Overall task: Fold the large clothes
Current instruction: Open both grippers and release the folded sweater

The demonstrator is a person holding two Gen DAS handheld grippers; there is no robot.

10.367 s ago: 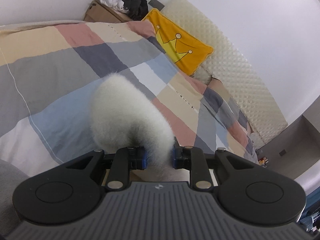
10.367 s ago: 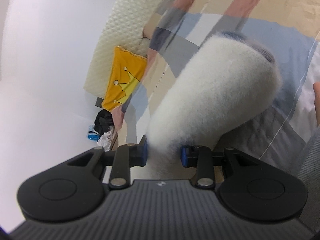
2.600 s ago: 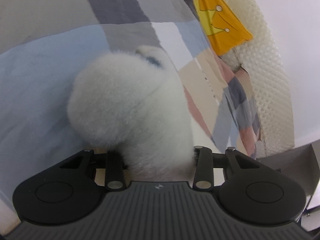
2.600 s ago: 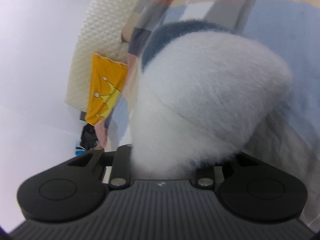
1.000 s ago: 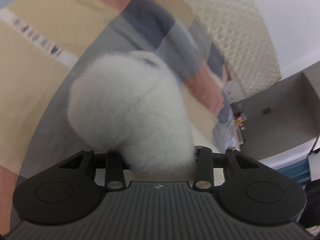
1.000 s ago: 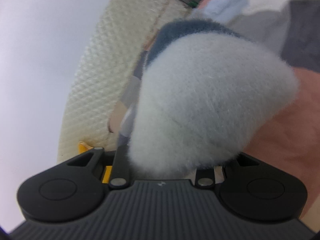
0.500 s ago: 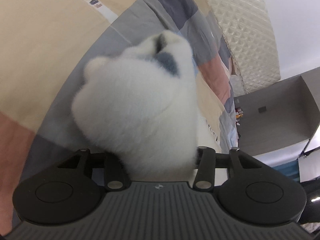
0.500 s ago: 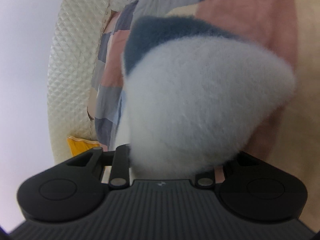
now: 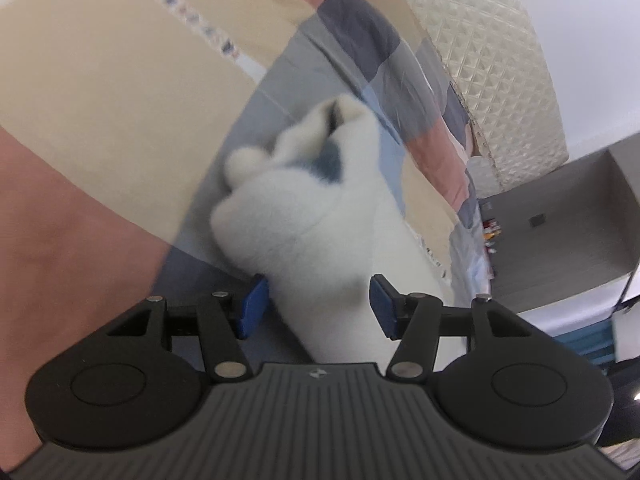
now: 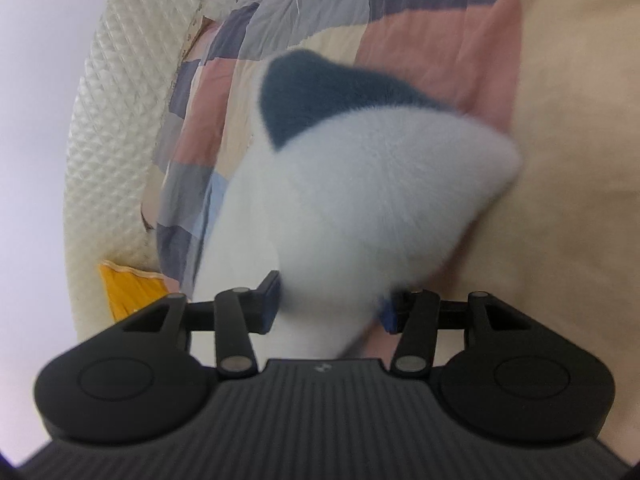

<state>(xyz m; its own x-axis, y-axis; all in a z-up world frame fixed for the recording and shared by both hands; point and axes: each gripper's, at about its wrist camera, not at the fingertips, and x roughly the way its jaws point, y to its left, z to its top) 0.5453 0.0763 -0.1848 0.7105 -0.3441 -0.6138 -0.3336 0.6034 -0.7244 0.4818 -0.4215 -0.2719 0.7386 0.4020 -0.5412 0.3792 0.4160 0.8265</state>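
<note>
1. Left claw (image 9: pixel 316 306): the blue pads are standing apart with a fluffy white garment (image 9: pixel 316 216) running between them; the left pad is showing a small gap from the pile, so the grip is appearing slack, near to releasing.
2. Right claw (image 10: pixel 330 304): the pads are pressing into the same white garment (image 10: pixel 360 200), which is bulging out over them; this claw is gripping it.
3. The garment is extending forward and away from both claws, its long axis running along the fingers; a dark blue patch (image 10: pixel 316 96) is lying at its far end.
4. The garment is hanging just above, or settling onto, the patchwork quilt (image 9: pixel 100 100) of the bed; contact cannot be told.
5. Beyond the quilt, a cream quilted headboard (image 9: pixel 492 60) is bordering the bed, with a yellow cushion (image 10: pixel 128 292) beside it.
6. Judgement: both claws are equally near; the coming move is likely laying the garment flat forward.
</note>
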